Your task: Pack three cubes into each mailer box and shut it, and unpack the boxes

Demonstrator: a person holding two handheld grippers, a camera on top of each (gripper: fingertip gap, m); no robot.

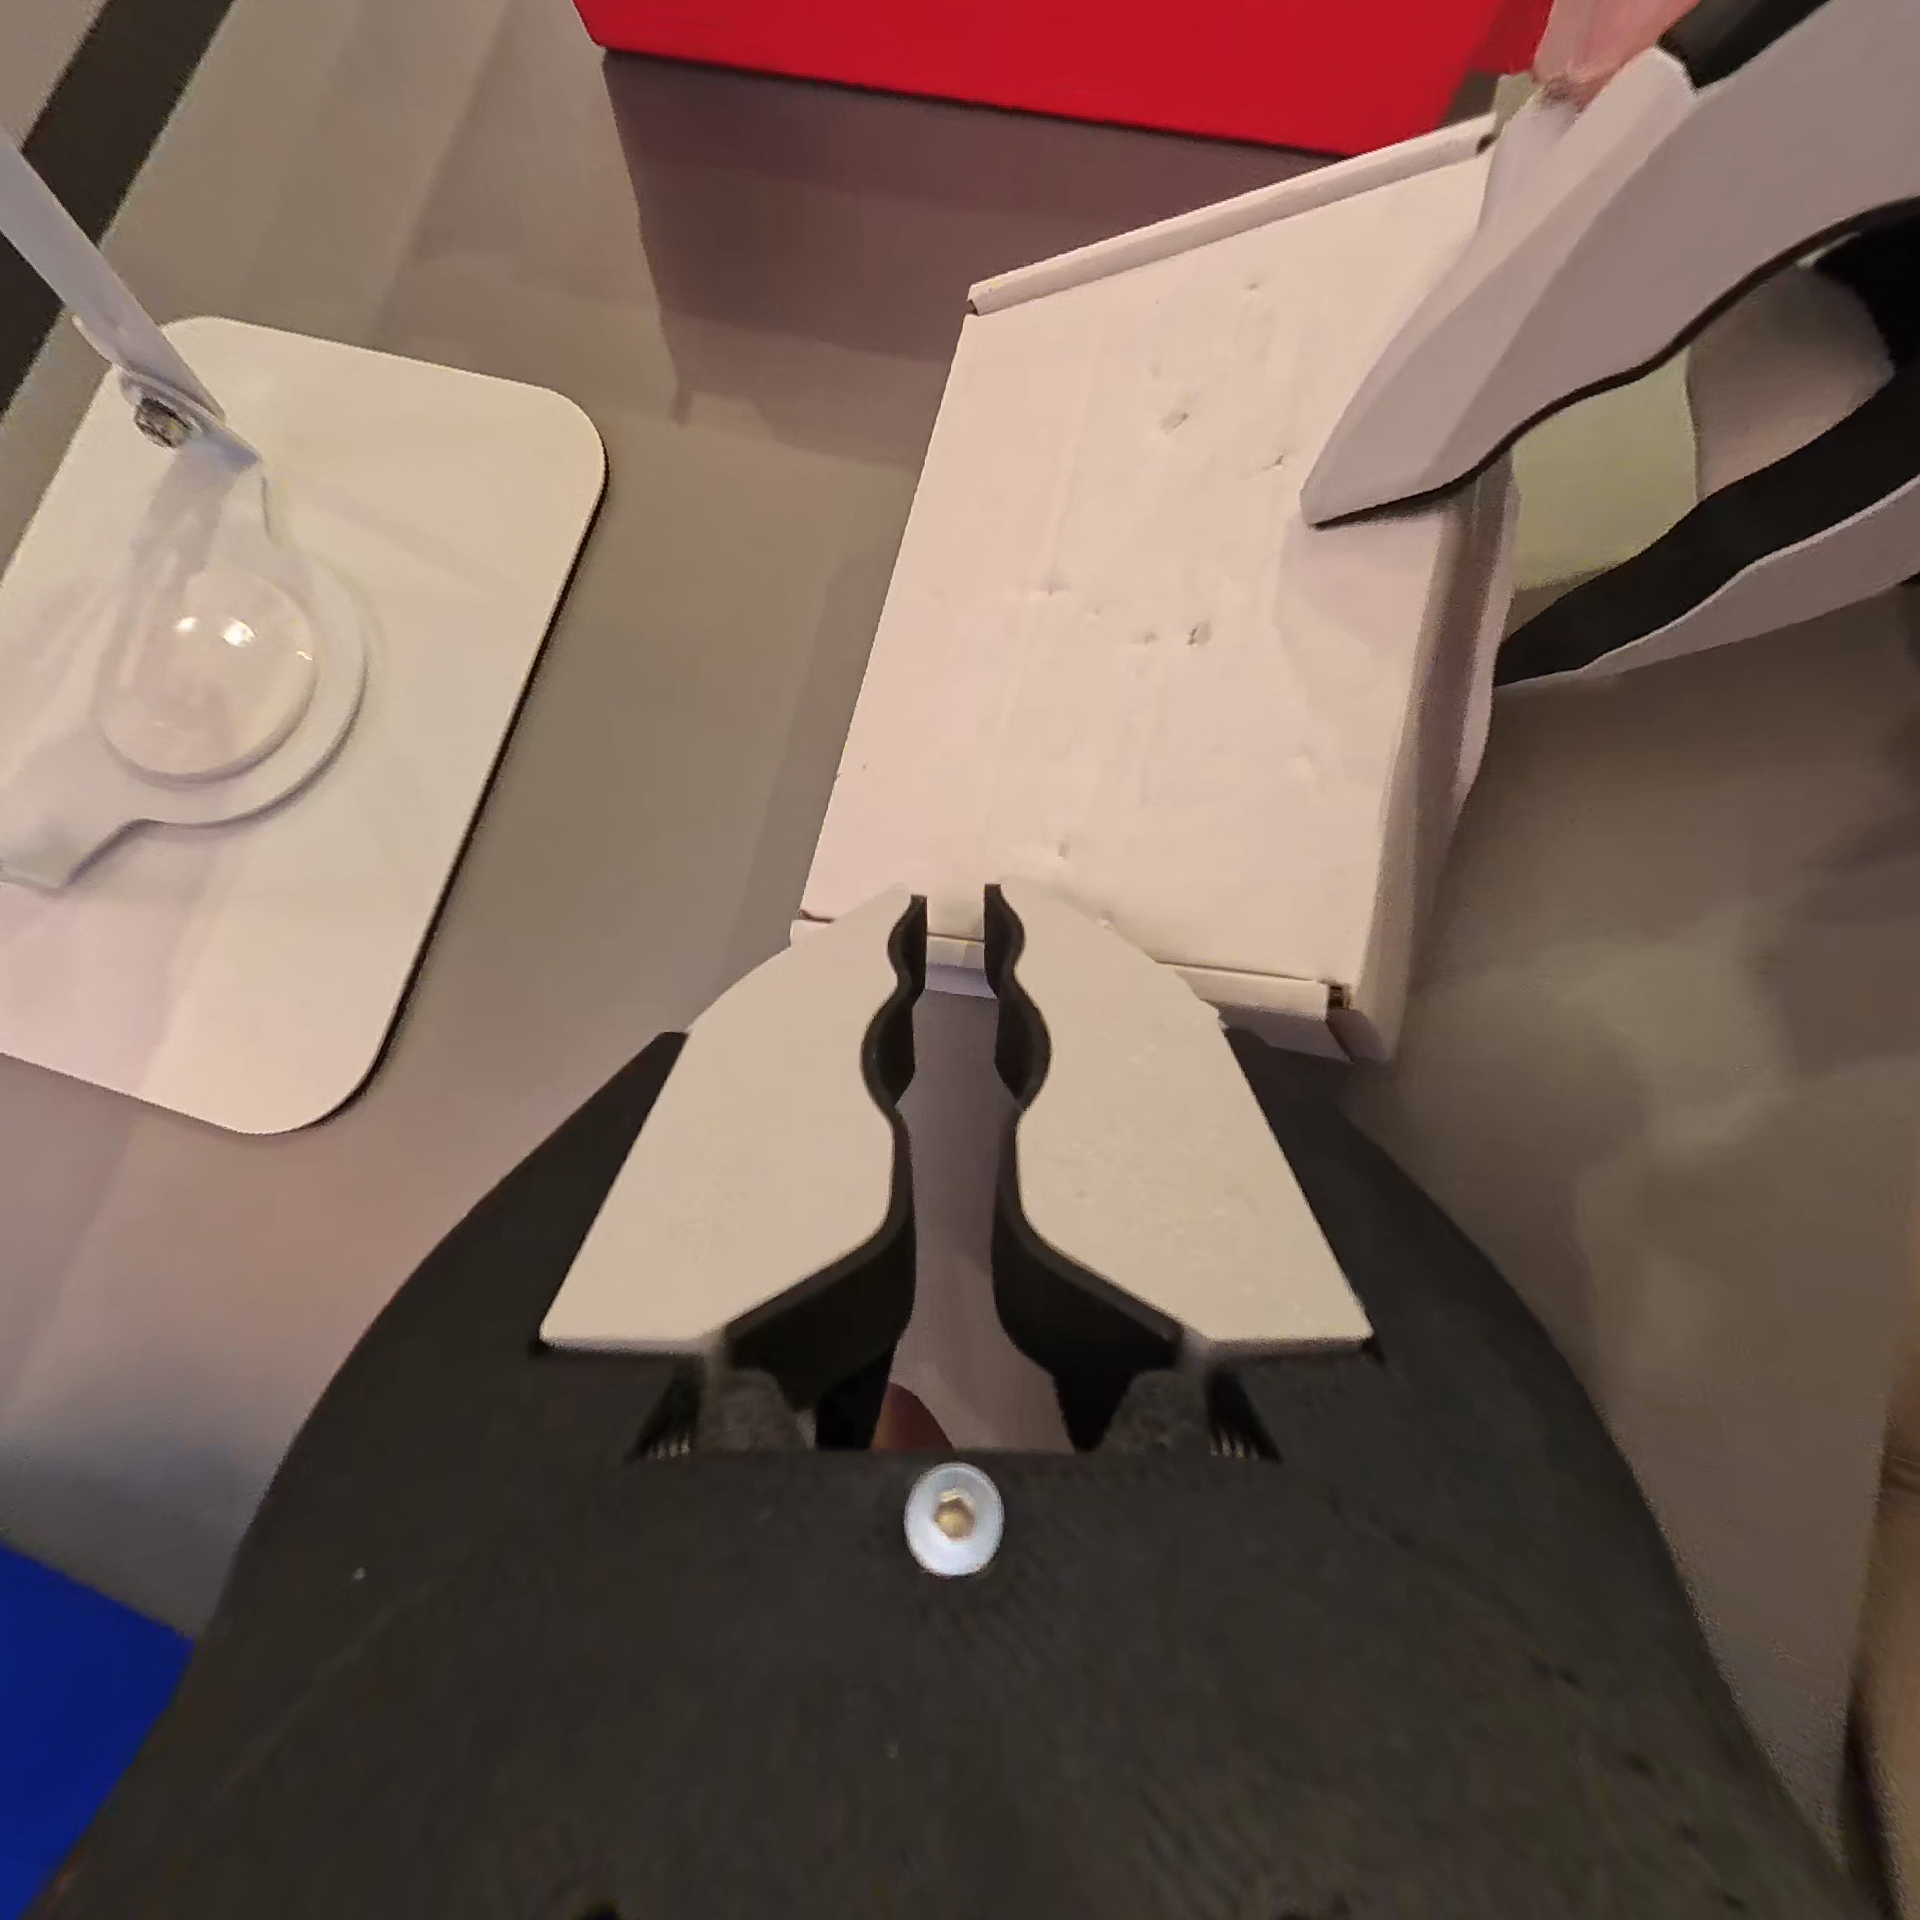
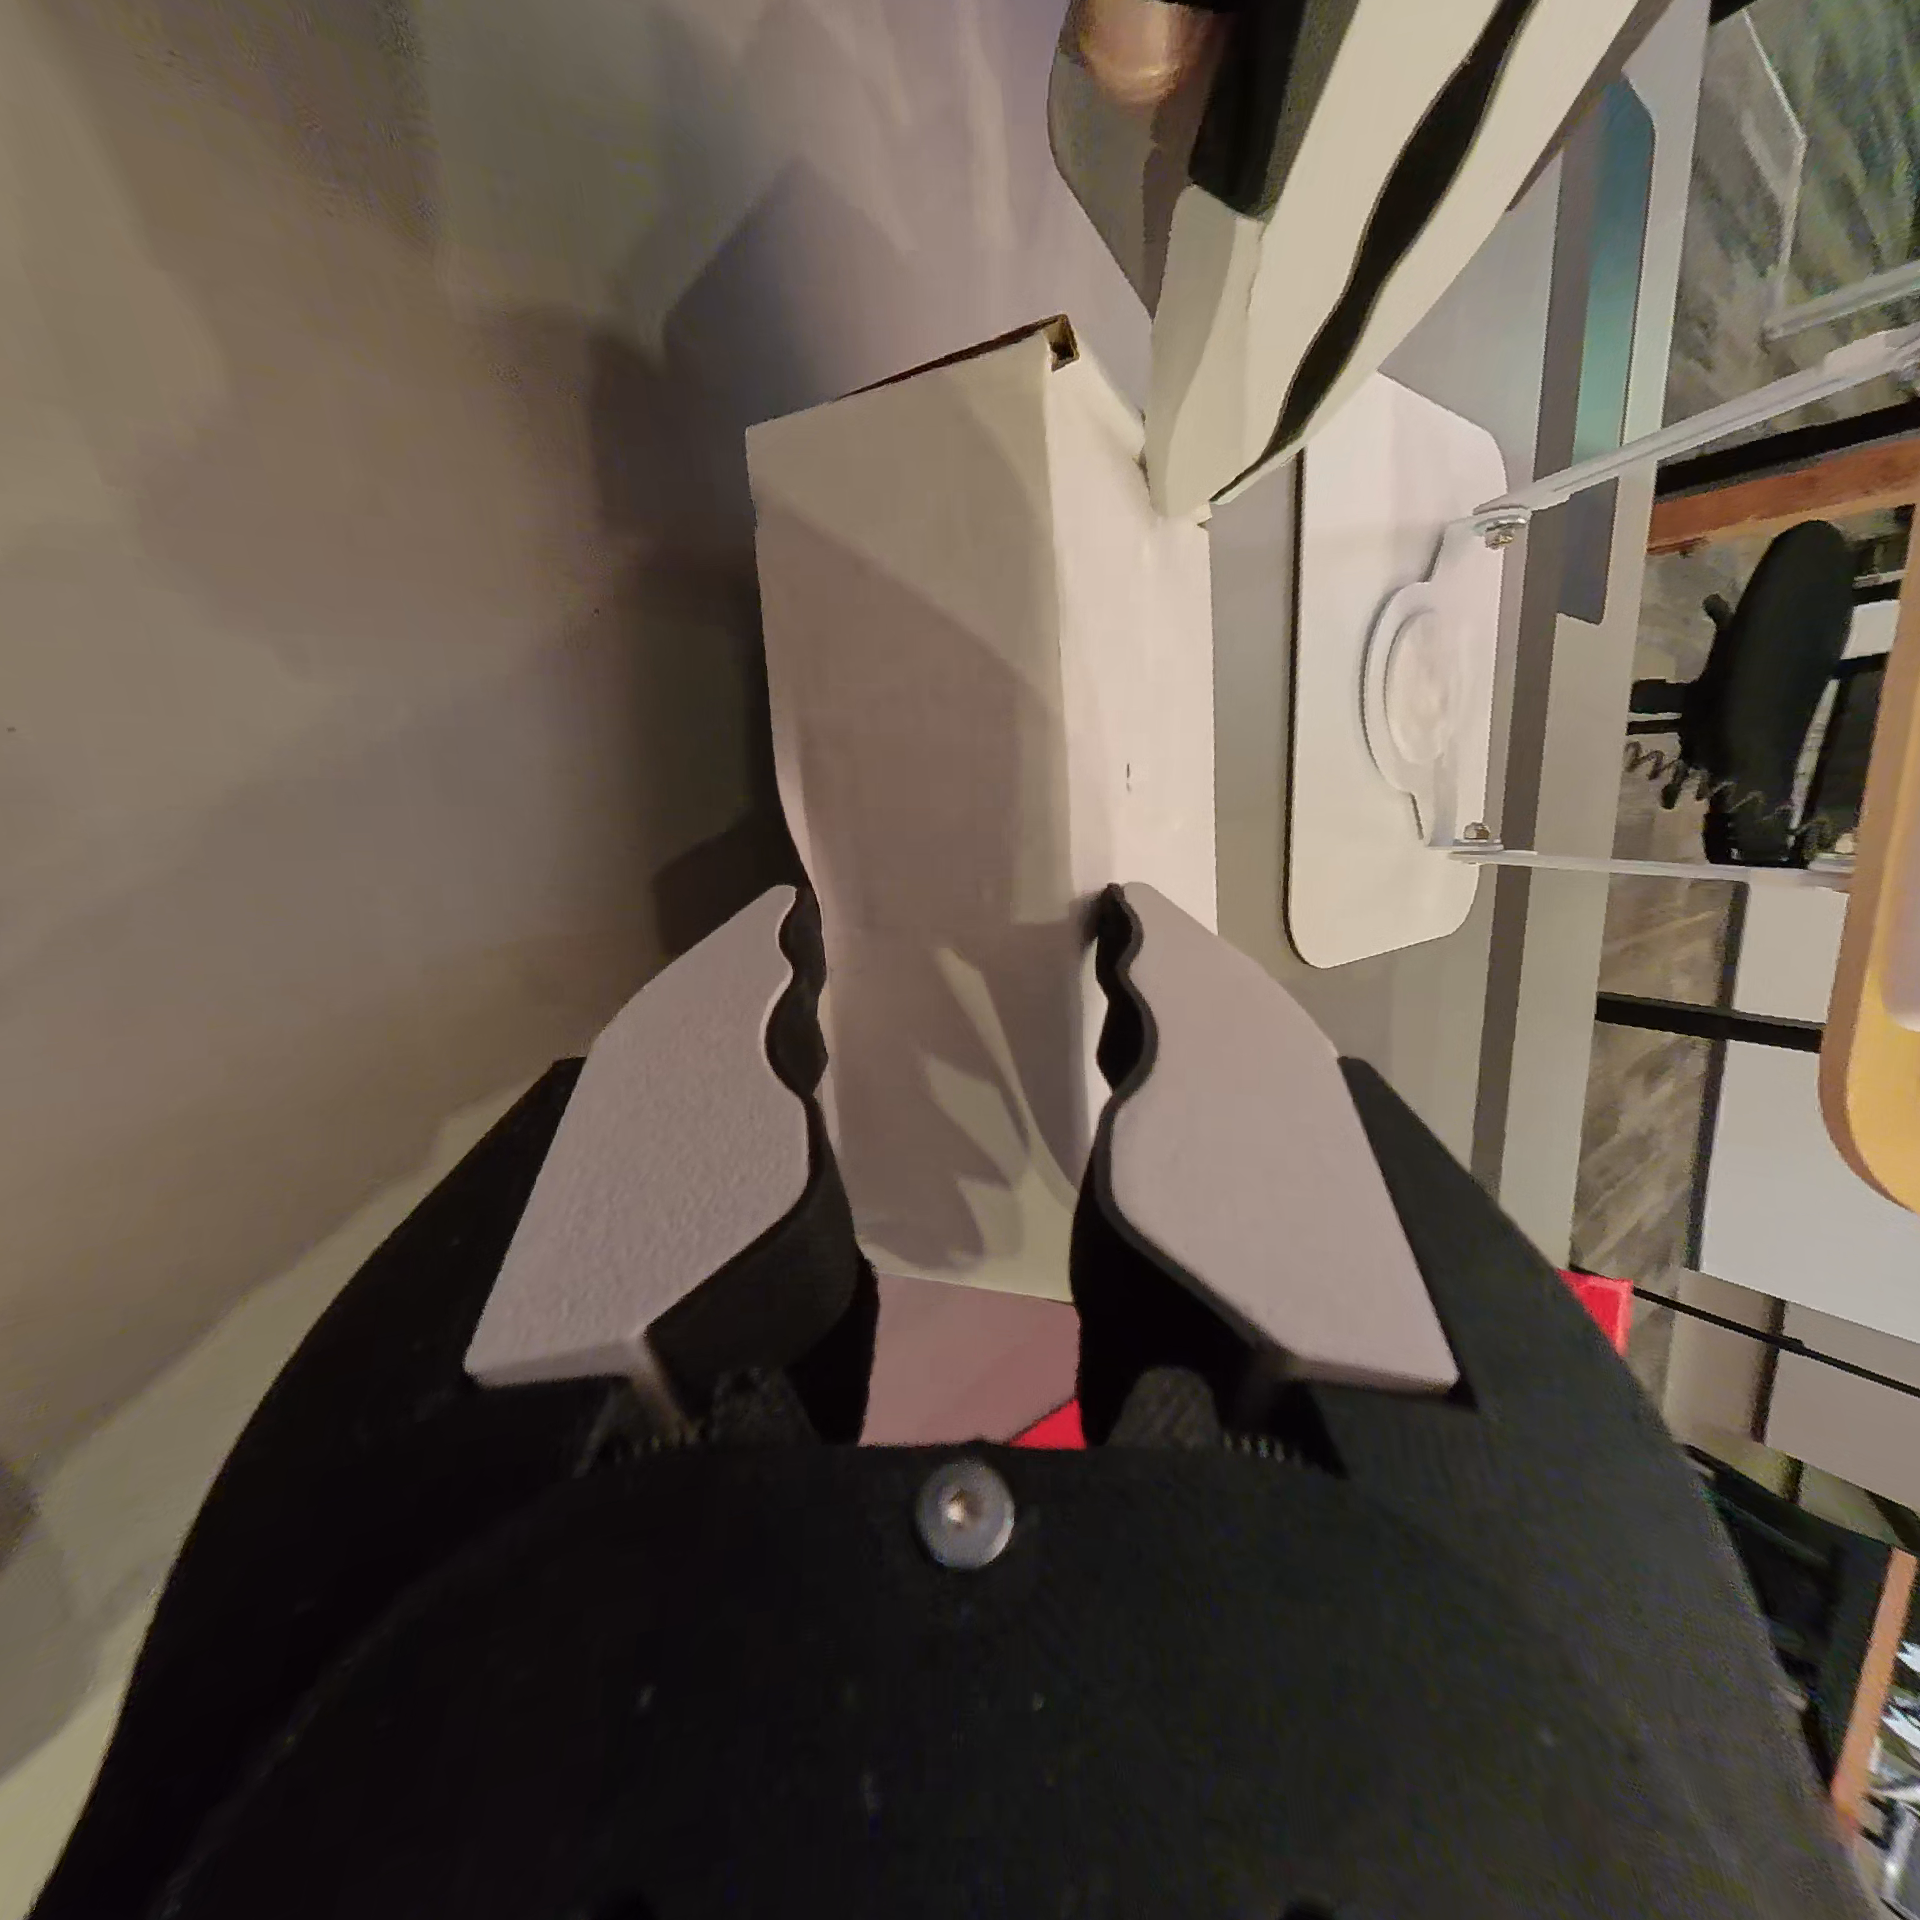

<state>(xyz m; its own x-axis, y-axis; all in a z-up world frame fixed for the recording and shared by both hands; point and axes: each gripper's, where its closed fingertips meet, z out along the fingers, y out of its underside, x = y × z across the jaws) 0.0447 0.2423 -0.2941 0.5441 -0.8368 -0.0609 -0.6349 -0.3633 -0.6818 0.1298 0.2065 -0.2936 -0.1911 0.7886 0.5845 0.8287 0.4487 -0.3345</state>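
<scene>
pinching the near edge of the white mailer box [image 1: 1132, 644], the left tool [image 1: 954, 914] has its fingers nearly together, with a small tab of the box's front flap between the tips. the box lies shut on the grey worktop [image 1: 665, 343], straight ahead of this tool, its dented lid facing up. left of the tool sits a white stand base [image 1: 416, 644] with a clear dome, well apart from the box. ahead and to the right, the right tool [image 1: 1475, 395] presses on the box's far right corner. beyond the box lies a red box [image 1: 1039, 52], and a blue thing [image 1: 73, 1704] shows at the near left edge.

in the right wrist view the right tool [image 2: 956, 914] grips the box [image 2: 914, 727] across its thickness, one finger on each broad face, the side wall running forward between them. ahead and to the right, the left tool [image 2: 1226, 447] meets the box's far corner. right of it stands the white base [image 2: 1382, 831]. a red corner [image 2: 1590, 1320] peeks out beside the right finger.
</scene>
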